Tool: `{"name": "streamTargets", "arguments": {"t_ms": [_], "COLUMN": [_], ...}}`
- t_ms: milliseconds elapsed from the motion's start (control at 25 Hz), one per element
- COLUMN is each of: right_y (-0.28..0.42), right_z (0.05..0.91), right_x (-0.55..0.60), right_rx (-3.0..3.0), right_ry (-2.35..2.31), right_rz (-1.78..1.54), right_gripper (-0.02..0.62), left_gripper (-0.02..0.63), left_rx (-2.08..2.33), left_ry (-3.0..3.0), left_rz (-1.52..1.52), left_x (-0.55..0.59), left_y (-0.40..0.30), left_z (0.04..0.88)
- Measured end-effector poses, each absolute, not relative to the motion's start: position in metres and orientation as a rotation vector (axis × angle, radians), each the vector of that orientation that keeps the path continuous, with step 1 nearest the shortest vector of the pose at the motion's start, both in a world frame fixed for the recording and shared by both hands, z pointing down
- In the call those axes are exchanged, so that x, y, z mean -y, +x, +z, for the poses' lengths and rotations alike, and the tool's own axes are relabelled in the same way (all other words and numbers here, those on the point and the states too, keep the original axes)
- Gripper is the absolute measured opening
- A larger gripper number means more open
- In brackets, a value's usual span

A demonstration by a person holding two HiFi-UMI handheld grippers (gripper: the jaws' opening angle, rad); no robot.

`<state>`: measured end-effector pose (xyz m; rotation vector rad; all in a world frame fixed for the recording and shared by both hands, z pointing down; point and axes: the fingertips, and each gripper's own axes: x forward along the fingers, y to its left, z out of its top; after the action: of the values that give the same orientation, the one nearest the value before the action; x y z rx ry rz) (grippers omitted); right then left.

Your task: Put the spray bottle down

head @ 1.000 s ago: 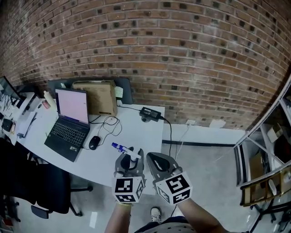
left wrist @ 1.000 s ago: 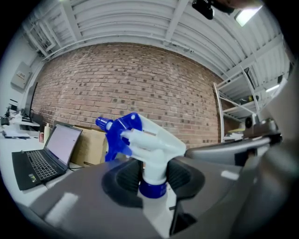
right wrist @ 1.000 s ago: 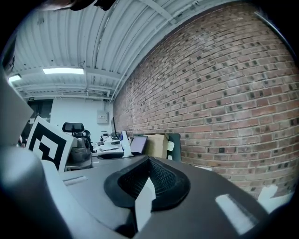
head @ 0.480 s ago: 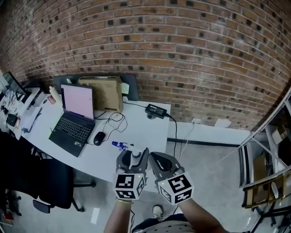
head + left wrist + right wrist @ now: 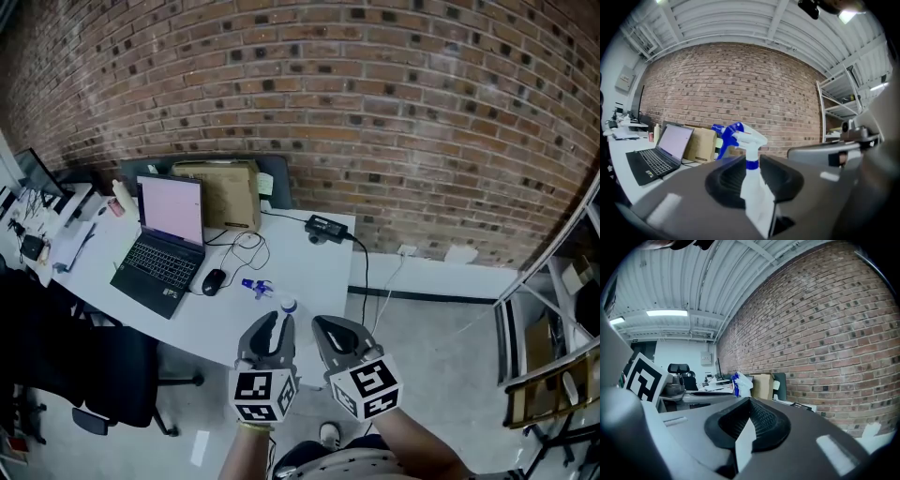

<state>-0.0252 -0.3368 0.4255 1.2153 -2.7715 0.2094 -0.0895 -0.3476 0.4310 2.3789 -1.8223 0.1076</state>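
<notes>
White plastic with a blue trigger, the spray bottle (image 5: 746,138) stands upright on the pale grey table (image 5: 314,262), near its front edge and to the right of the computer mouse (image 5: 214,281). The left hand-held gripper (image 5: 275,323) sits level just behind the bottle. Its jaws are closing, and its own view shows the bottle's neck in line with the gap between them. From the head view the bottle stands just past the tips, released, with no pad pressing on it. The right hand-held gripper (image 5: 328,326) hangs beside the left one, over the floor off the table's edge, its jaws clenched on nothing. Farther back on the table are an open laptop (image 5: 164,246), a cardboard box (image 5: 230,197) and a black power adapter (image 5: 324,228), in front of a red brick wall (image 5: 375,112).
</notes>
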Motion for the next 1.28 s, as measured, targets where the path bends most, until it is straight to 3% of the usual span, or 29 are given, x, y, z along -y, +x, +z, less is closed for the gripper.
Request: {"name": "streamTargets", "arguments": {"t_ms": [160,1280], "right_y": [-0.024,-0.026], "right_z": [0.429,0.422], "right_x": [0.32,0.275], "right_rx": [2.773,2.802], "right_ry": [1.204,1.156], "right_rz": [0.199,0.134], "right_gripper": [-0.002,-0.002], "left_gripper": [0.009,0.008], "left_rx": [1.832,1.842], "left_ry": [2.348,2.284], "left_rz": [0.083,0.095], "left_x": [0.319,0.263], "left_y": [-0.091,-0.085], "left_z": [0.424,0.419]}}
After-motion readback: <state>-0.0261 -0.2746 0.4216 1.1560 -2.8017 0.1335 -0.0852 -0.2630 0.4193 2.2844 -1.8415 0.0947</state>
